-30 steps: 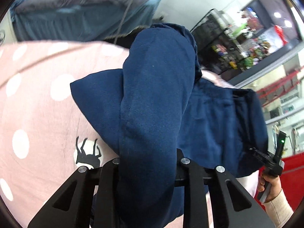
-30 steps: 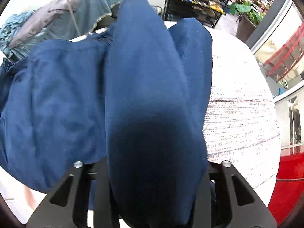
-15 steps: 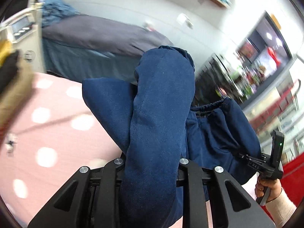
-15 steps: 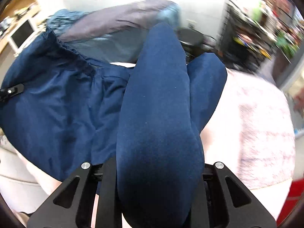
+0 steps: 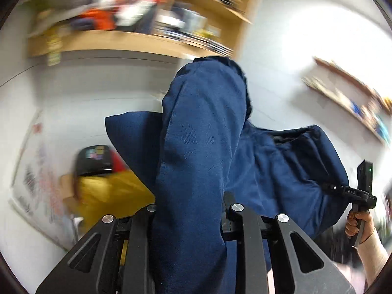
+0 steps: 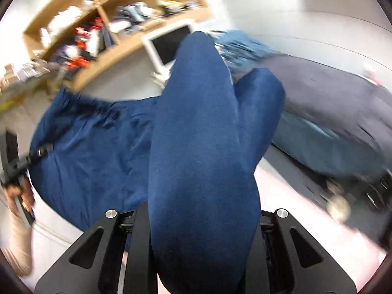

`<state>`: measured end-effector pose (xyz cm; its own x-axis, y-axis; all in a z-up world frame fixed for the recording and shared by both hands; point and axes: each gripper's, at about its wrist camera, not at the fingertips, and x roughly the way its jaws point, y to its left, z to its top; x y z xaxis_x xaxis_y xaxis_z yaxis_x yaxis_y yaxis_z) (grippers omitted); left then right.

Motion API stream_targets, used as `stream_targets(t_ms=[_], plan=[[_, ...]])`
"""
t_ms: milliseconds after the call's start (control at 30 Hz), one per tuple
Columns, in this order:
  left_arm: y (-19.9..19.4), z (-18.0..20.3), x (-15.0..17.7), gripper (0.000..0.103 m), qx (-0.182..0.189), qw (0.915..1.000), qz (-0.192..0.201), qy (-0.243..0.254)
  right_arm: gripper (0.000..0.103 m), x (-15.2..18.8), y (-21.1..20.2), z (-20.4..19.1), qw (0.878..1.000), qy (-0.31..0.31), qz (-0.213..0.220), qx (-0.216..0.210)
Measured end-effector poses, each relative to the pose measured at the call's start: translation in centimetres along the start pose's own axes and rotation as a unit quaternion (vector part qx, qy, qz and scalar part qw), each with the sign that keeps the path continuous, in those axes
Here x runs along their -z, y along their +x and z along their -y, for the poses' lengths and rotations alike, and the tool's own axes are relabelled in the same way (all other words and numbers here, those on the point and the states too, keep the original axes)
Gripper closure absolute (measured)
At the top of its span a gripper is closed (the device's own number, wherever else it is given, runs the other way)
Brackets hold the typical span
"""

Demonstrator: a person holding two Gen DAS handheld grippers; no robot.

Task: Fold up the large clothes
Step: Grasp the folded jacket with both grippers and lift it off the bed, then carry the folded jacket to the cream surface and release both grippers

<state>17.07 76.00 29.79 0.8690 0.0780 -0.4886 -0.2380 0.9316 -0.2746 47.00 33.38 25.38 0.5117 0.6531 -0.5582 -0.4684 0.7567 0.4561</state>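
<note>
A large navy blue garment [image 5: 198, 161] with a gathered elastic edge hangs in the air between both grippers. My left gripper [image 5: 193, 210] is shut on a thick bunch of its cloth, which drapes over the fingers and hides the tips. My right gripper [image 6: 196, 210] is shut on another bunch of the same garment [image 6: 201, 147]. In the left wrist view the right gripper [image 5: 352, 193] shows at the garment's far right edge. In the right wrist view the left gripper [image 6: 22, 164] shows at its far left edge.
Wooden shelves [image 5: 137, 39] full of items run along a white wall. A yellow cloth [image 5: 110, 193] and a dark object [image 5: 95, 159] sit lower left. A pile of grey and blue bedding [image 6: 330, 122] and a white monitor [image 6: 171, 44] lie beyond the pink surface [image 6: 289, 196].
Both grippers have lifted and tilted upward with the garment. The pink dotted surface has dropped out of the left view; wall and shelves now fill the background.
</note>
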Motion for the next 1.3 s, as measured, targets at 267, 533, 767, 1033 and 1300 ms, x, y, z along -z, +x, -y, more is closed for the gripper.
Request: stream_targets(t_ms=[267,533,767,1033,1300], plan=[[10.5,-18.4,5.9,0.065,-0.051,0.9738,-0.12,-0.186,0.078,-11.2,24.2,-4.1,0.993,0.016,-0.11,-0.028],[13.5,-24.5,11.5,0.027,-0.013,0.9438,-0.143,-0.298,0.03,-6.3,36.5,1.1,0.974,0.071,-0.192,0.096],[12.1,-21.6,9.9,0.018,-0.096,0.9654,-0.118,-0.212,0.015,-5.5,33.5,3.8,0.977,0.113,-0.166,0.073],[6.6,-17.0,6.4,0.007,-0.227,0.9691,-0.057,-0.077,0.015,-6.3,27.0,4.7,0.98,0.177,-0.081,0.036],[2.7,-12.5,4.7,0.007,-0.242,0.9669,-0.04,-0.07,0.014,-6.3,19.9,1.6,0.987,0.155,-0.026,0.02]])
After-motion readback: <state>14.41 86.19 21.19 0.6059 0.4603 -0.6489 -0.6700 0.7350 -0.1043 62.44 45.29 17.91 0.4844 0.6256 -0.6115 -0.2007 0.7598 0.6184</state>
